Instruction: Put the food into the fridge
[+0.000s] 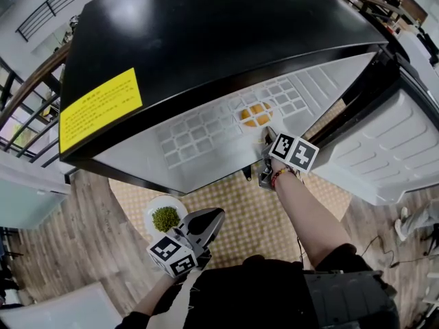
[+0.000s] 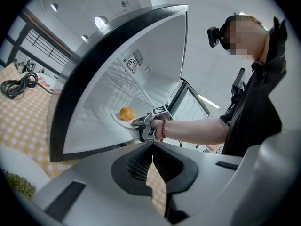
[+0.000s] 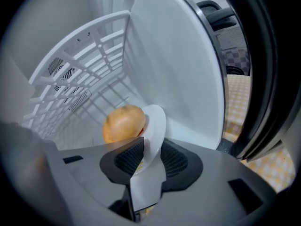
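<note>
Inside the fridge [image 1: 206,40], the right gripper [image 3: 151,147] is straddling the white plate's [image 3: 157,119] rim with parted, slack jaws, seemingly leaving the round orange food [image 3: 123,123] there, while the left gripper [image 2: 151,147] is idling closed and empty outside.

Right claw [image 3: 146,160]: jaws slightly apart, rim of white plate [image 3: 156,124] between them, plate seen edge-on and tilted. Round orange-brown food [image 3: 123,123] on plate. White wire shelf [image 3: 89,46] behind, inside fridge [image 3: 178,69].
</note>
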A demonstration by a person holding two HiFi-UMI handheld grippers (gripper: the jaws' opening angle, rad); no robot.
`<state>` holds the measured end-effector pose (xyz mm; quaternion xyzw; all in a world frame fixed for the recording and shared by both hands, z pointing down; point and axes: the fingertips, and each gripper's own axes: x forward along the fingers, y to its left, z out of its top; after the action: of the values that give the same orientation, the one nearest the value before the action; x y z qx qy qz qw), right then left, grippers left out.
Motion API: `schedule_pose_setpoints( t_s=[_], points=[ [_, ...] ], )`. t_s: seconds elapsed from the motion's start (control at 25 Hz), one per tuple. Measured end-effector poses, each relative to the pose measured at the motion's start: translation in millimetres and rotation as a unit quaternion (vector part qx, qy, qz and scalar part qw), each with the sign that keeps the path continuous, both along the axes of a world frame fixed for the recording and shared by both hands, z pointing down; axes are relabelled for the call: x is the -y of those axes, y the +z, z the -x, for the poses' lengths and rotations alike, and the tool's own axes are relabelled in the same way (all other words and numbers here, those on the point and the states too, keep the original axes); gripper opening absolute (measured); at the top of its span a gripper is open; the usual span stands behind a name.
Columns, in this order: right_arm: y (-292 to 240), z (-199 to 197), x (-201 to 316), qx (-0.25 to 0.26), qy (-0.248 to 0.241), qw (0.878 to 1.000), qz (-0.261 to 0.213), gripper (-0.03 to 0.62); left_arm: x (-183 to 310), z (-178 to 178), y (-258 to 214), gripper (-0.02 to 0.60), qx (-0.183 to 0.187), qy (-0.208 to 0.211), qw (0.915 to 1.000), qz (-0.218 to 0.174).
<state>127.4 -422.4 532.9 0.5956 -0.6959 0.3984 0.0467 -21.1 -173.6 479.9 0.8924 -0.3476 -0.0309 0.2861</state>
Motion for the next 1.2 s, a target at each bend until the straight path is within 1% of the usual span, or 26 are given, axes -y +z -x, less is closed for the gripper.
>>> schedule_pose_setpoints(
  t_s=[0.44, 0.68, 0.84, 1.0, 1.2],
  points=[
    [-0.6, 0.9, 3.3, -0.033, -0.034, 0.999, -0.016, 0.120, -1.0, 0.1, 3.9, 0.012, -0.001, -0.002, 1.0000, 0.005],
    [-1.2, 1.1, 5.0, -0.065, -0.057, 0.996, -0.031, 0.132, -1.5, 1.8, 5.0, 0.012, -0.002, -0.003, 1.0000, 0.005],
    [-1.5, 2.0, 5.8, -0.071, -0.062, 0.995, -0.035, 0.134, -1.0, 3.2, 6.8, 0.012, -0.005, -0.006, 0.9999, 0.009],
    [-1.8, 1.6, 5.3, -0.090, -0.076, 0.992, -0.042, 0.149, -0.9, 3.3, 7.0, 0.012, -0.004, -0.001, 1.0000, 0.005],
    [-1.8, 1.2, 5.0, -0.101, -0.073, 0.991, -0.046, 0.155, -0.1, 4.8, 8.4, 0.012, -0.007, -0.003, 0.9999, 0.009]
  ],
)
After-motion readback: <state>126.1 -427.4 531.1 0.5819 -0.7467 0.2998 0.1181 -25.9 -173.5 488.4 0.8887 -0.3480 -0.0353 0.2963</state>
